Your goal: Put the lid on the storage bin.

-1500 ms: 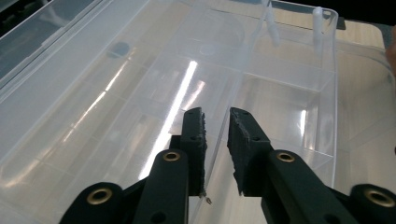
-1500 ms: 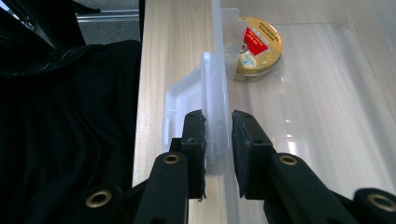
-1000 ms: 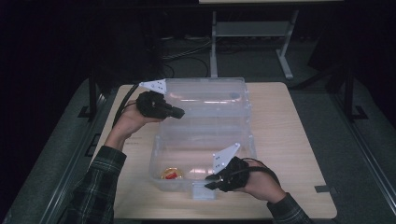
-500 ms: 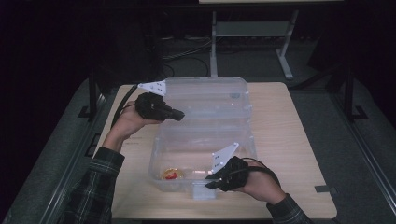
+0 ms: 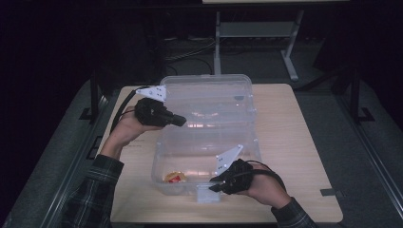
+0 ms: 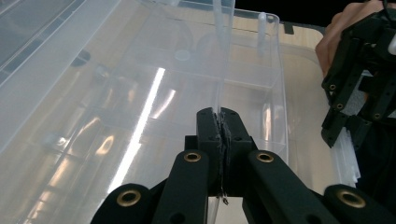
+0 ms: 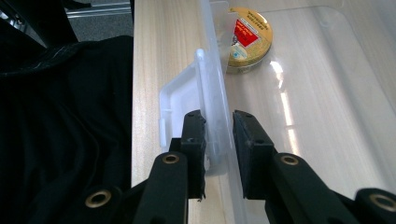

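The left tongs (image 6: 219, 135) are pressed together on the thin edge of the clear plastic lid (image 5: 209, 97), which stands open on the far side of the clear plastic storage box (image 5: 159, 161). Compared with a second ago, the left hand (image 5: 126, 130) has barely shifted and its pinch has only settled a touch tighter, so the lid is now firmly caught rather than just touched. The right tongs (image 7: 218, 140) sit astride the box's near wall beside the white plastic latch (image 7: 180, 100); the pads look to rest on the wall, though the clear plastic makes it hard to be sure. They have not moved over that second, which reads as bracing the box against the counter (image 5: 294, 142).

Inside, in the near left corner, lies a round gold tin with a red label (image 7: 247, 37), untouched. With one end pinned and the lid gripped, the likely next move is swinging the lid, probably down over the box.
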Action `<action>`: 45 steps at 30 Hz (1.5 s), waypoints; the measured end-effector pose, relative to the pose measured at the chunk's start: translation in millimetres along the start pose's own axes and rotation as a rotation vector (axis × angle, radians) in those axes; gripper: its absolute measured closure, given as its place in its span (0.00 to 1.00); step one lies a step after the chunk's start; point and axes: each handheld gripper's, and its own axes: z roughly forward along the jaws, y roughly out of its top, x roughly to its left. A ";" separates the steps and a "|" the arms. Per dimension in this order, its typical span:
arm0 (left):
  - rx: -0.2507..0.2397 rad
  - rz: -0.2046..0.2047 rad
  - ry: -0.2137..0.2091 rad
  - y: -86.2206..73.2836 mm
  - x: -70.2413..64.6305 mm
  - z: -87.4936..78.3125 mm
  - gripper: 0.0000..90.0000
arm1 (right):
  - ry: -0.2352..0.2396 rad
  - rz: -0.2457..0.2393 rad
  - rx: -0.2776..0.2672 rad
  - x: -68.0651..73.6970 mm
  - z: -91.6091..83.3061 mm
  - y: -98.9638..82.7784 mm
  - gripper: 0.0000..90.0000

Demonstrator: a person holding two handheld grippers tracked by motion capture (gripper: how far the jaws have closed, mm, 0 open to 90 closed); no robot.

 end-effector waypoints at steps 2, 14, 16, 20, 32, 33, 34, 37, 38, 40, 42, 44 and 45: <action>-0.002 -0.001 -0.002 -0.8 -3.5 -1.2 0.99 | 0.000 0.002 0.001 0.1 0.0 0.0 0.83; -0.012 0.021 -0.011 -5.8 -20.4 -5.8 0.99 | -0.004 0.005 0.000 0.1 0.1 -0.1 0.83; -0.015 0.023 -0.008 -6.4 -23.2 -6.0 0.99 | -0.004 0.003 0.000 0.1 0.2 0.0 0.83; -0.007 0.030 -0.008 -6.6 -27.2 -6.7 0.99 | -0.005 0.005 0.001 0.3 0.2 0.0 0.83; -0.011 0.036 -0.013 -11.8 -39.1 -8.1 0.99 | -0.010 -0.001 -0.003 0.1 0.6 0.0 0.83; -0.010 0.040 -0.012 -12.4 -40.3 -8.3 0.99 | -0.010 0.000 -0.003 0.3 0.6 0.0 0.83; -0.013 0.035 -0.012 -13.0 -41.9 -8.2 0.99 | -0.010 0.000 -0.003 0.3 0.6 0.0 0.83; -0.005 0.039 -0.018 -13.8 -45.0 -8.4 0.99 | -0.010 0.000 -0.002 0.4 0.6 0.0 0.83; -0.004 0.041 -0.020 -14.1 -45.7 -8.4 0.99 | -0.010 0.001 -0.002 0.5 0.6 0.0 0.83; -0.005 0.039 -0.020 -15.0 -47.5 -8.4 0.99 | -0.012 -0.001 -0.001 0.8 0.6 0.1 0.83; -0.004 0.041 -0.021 -16.3 -49.4 -8.7 0.99 | -0.012 -0.002 -0.002 0.7 0.6 0.0 0.83; -0.006 0.040 -0.025 -17.3 -51.5 -8.4 0.99 | -0.012 -0.002 -0.002 0.8 0.6 0.0 0.83; -0.004 0.042 -0.027 -17.8 -52.2 -8.5 0.99 | -0.013 -0.003 -0.002 0.8 0.6 0.0 0.83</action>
